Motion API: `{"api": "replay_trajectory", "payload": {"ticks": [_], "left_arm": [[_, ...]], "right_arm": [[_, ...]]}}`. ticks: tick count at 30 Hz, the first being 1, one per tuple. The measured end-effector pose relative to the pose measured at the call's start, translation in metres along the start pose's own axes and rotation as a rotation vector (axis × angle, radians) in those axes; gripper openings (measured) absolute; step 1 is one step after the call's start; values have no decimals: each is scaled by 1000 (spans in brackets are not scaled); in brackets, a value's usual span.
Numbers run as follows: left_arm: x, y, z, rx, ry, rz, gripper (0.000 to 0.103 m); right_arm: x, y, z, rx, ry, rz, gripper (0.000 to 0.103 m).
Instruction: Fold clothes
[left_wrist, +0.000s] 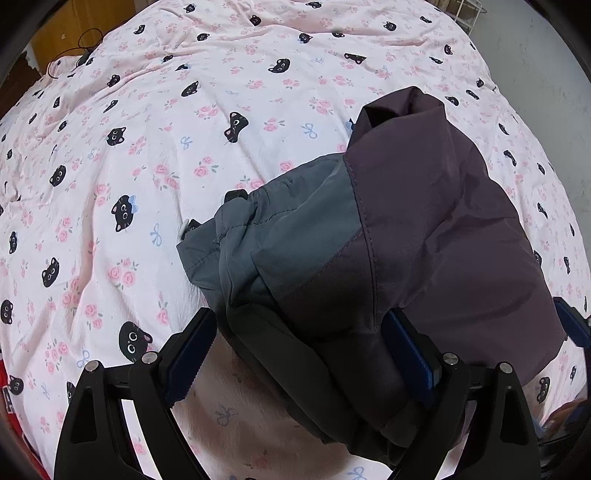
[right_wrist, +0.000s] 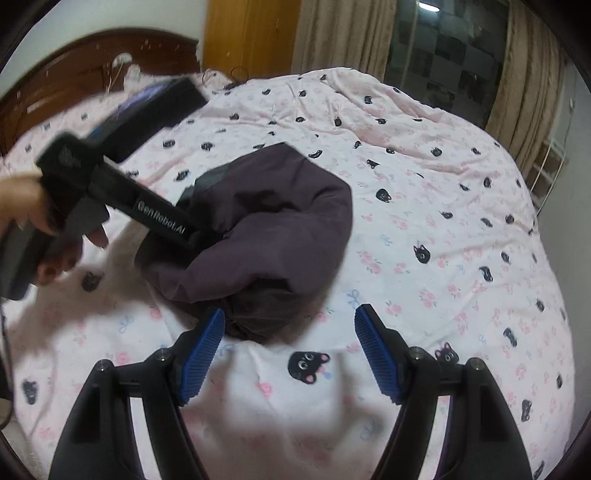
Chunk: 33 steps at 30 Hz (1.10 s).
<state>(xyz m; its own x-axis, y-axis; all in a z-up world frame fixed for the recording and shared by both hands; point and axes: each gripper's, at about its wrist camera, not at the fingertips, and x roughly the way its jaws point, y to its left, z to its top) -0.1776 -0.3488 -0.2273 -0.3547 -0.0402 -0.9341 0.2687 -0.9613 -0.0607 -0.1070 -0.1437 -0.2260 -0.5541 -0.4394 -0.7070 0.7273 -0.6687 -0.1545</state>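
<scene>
Both tongs gape: left tongs (left_wrist: 295, 354) straddle the jacket (left_wrist: 406, 240), hiding its hem; right tongs (right_wrist: 290, 354) hold nothing.

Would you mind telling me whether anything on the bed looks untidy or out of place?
The purple and grey garment lies bunched in a lumpy heap on the cat-print bedsheet, not folded flat.

The left wrist camera looked steeply down along its 2 fingers, very near the folded garment (left_wrist: 406, 240) on the bedsheet (left_wrist: 147, 147). The right wrist camera sat farther back and more level, facing the headboard (right_wrist: 74, 74) and curtains (right_wrist: 340, 33). Both views shared the garment and sheet.
</scene>
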Motion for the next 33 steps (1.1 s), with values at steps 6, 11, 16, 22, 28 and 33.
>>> {"api": "replay_trajectory", "payload": {"ticks": [6, 11, 16, 22, 28, 33], "left_arm": [[2, 1, -1, 3, 4, 3, 92], [2, 1, -2, 3, 1, 3, 93], [4, 2, -4, 0, -3, 5, 98], [8, 1, -8, 15, -3, 15, 101], [14, 1, -5, 14, 7, -4, 103], [19, -2, -1, 18, 18, -3, 103]], "right_arm": [[17, 2, 1, 49, 34, 1, 59], [20, -3, 1, 78, 44, 44, 48], [20, -3, 0, 76, 54, 40, 41], [23, -6, -1, 72, 69, 20, 36], [30, -23, -7, 119, 96, 48, 35], [38, -39, -15, 208, 131, 115, 35]]}}
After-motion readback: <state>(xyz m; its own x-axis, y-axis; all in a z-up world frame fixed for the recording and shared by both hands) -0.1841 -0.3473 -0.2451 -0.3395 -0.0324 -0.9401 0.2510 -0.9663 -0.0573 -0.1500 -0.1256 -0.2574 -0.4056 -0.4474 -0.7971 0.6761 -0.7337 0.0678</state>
